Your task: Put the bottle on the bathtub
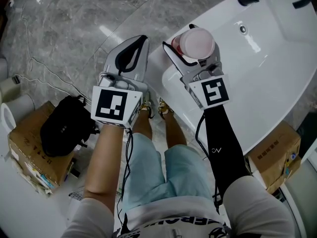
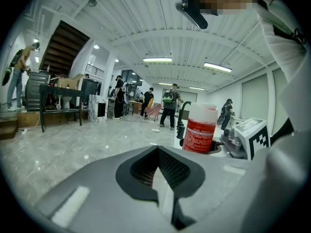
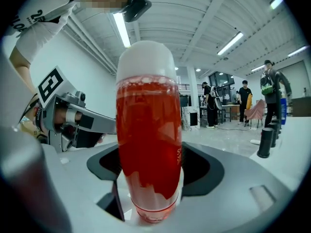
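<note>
The right hand-held gripper [image 1: 185,43] is hovering at the near end of the tub [image 1: 173,78], its jaws standing wide with the bottle [image 3: 148,144] upright between them. In the right gripper view the bottle's base seems to be sitting on a white surface, most likely the tub's rim. A dark gap is showing beside it on one side, so the pads are probably no longer pressing on it and the rim is taking its weight. The bottle is being kept upright, white cap on top and red liquid filling most of it, presumably so that it stands by itself once let go. The gripper is reaching in nearly level, which suits setting a tall thing down on a ledge without tipping it. The left hand-held gripper [image 1: 140,41] is hanging just beside the tub, over the floor [image 1: 64,29], its jaws together on nothing. It seems to be parked there simply to stay out of the way, since one gripper is enough for this placing. By this reading the task is nearly finished, and what remains calls for drawing the right gripper straight back without brushing the bottle.
</note>
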Action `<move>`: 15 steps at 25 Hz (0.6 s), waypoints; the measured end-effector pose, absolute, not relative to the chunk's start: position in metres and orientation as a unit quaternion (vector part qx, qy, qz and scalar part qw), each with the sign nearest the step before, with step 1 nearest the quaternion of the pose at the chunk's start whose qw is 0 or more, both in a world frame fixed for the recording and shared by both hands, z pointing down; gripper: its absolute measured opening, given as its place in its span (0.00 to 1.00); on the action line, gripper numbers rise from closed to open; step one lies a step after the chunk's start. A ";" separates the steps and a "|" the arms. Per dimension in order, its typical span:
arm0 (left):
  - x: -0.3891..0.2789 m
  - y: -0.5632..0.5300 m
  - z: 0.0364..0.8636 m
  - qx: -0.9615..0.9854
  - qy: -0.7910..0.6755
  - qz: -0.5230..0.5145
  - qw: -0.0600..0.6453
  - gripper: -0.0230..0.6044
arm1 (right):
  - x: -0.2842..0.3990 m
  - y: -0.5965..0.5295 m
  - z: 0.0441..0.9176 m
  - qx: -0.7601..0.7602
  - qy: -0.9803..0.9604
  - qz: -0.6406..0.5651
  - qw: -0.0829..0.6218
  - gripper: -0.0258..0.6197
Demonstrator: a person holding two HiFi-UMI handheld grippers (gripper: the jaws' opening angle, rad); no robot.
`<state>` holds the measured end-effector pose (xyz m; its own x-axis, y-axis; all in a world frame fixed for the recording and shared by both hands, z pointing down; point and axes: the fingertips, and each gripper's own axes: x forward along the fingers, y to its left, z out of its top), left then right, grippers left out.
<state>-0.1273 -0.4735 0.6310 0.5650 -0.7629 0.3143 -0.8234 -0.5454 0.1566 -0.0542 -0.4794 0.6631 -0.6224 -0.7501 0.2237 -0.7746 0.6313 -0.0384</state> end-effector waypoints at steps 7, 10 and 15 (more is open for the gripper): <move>-0.123 -0.473 0.624 0.877 -0.450 0.093 0.143 0.04 | -0.049 -0.472 0.655 0.424 -0.899 0.069 0.081 0.66; -0.120 -0.474 0.614 0.877 -0.452 0.088 0.139 0.04 | -0.045 -0.472 0.642 0.423 -0.901 0.065 0.075 0.66; -0.112 -0.471 0.581 0.879 -0.452 0.079 0.126 0.04 | -0.044 -0.470 0.611 0.416 -0.905 0.055 0.069 0.68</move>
<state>-0.1120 -0.4714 0.5810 0.5783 -0.7760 0.2520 -0.8155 -0.5589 0.1503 -0.0438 -0.4699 0.6109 -0.6441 -0.7456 0.1711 -0.7608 0.6477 -0.0417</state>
